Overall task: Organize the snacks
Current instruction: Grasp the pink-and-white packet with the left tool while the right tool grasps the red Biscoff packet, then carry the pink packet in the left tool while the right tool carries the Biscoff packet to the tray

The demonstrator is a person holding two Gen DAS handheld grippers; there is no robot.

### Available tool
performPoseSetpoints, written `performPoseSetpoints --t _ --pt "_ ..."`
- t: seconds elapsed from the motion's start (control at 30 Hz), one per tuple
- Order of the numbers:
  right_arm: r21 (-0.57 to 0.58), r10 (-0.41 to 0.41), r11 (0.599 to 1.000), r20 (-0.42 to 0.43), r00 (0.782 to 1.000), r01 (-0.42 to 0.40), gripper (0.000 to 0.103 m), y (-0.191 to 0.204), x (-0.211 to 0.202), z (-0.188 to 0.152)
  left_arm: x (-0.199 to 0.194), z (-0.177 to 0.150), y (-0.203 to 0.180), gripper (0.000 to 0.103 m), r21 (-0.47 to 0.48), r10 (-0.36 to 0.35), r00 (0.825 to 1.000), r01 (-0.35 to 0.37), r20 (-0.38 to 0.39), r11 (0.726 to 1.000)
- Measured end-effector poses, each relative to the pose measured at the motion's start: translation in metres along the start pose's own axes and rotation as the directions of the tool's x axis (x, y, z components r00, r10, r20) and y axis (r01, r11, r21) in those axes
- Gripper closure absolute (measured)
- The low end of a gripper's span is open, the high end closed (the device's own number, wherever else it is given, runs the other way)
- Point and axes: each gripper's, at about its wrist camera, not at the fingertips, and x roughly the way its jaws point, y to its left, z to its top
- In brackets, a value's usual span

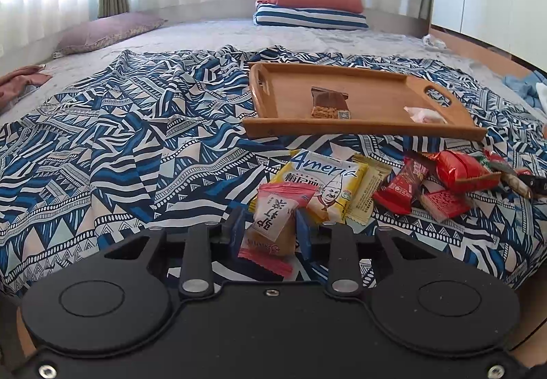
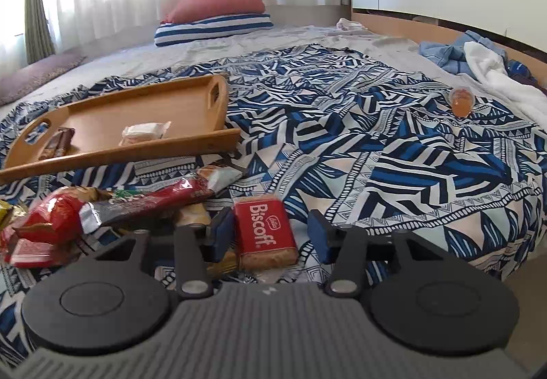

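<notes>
A: What are your tongs doing?

B: My left gripper [image 1: 270,225] is squeezing a pink snack packet [image 1: 273,218] near the bed's front edge. My right gripper [image 2: 270,235] is standing half open around the red "Biscoff" biscuit [image 2: 265,232], one pad touching it.

A: What is lying around?

B: A yellow "America" packet [image 1: 324,184] and red wrappers [image 1: 430,184] are crowding beside them. The wooden tray [image 1: 359,126] is sitting behind, holding two snacks.

Showing on the left gripper [image 1: 270,230]: smooth black plate, two round discs, silver pivot screws, blue finger pads [image 1: 305,235]. Showing on the right gripper [image 2: 270,235]: ribbed grey plate, same discs, blue pads [image 2: 222,233].
</notes>
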Motion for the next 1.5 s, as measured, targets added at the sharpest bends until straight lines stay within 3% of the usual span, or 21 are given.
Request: performPoseSetpoints --t 0.17,0.27,0.43,0.53,0.63,0.7,1.13,1.5 --pt "-0.033 -0.011 0.999 0.026 1.0 0.012 0.049 0.004 0.001 -0.004 0.012 0.0 -0.001 0.064 -0.012 0.01 0.999 -0.011 -0.032 1.0" --pt "-0.023 0.002 1.0 0.029 1.0 -0.001 0.047 0.001 0.002 -0.004 0.02 -0.002 0.002 0.063 -0.048 0.001 0.999 -0.003 -0.049 0.999" --pt "-0.027 0.01 1.0 0.043 0.999 -0.008 0.043 0.0 0.003 -0.006 0.018 0.001 0.005 0.075 -0.09 -0.027 0.998 0.023 -0.048 0.996" --pt "-0.016 0.003 1.0 0.047 0.999 -0.002 0.042 0.0 0.004 -0.005 0.015 0.004 0.004 0.076 -0.098 -0.04 0.998 0.035 -0.049 0.995" --pt "0.009 0.012 1.0 0.034 0.999 -0.012 0.065 0.0 0.002 -0.001 0.008 0.006 0.001 0.076 -0.091 -0.035 0.999 0.032 -0.032 0.995" --pt "0.009 0.013 1.0 0.031 0.999 -0.013 0.065 -0.001 0.0 0.002 0.004 0.01 0.0 0.076 -0.09 -0.032 0.999 0.031 -0.016 0.995" --pt "-0.004 0.003 1.0 0.081 0.997 -0.003 0.065 0.003 -0.019 0.036 0.004 0.057 0.003 0.076 -0.093 0.002 1.0 -0.002 0.001 0.996" --pt "0.002 0.113 0.993 0.088 0.99 -0.114 0.065 0.018 -0.002 0.081 0.039 0.111 -0.009 0.076 -0.099 -0.034 0.999 0.034 0.005 0.995"
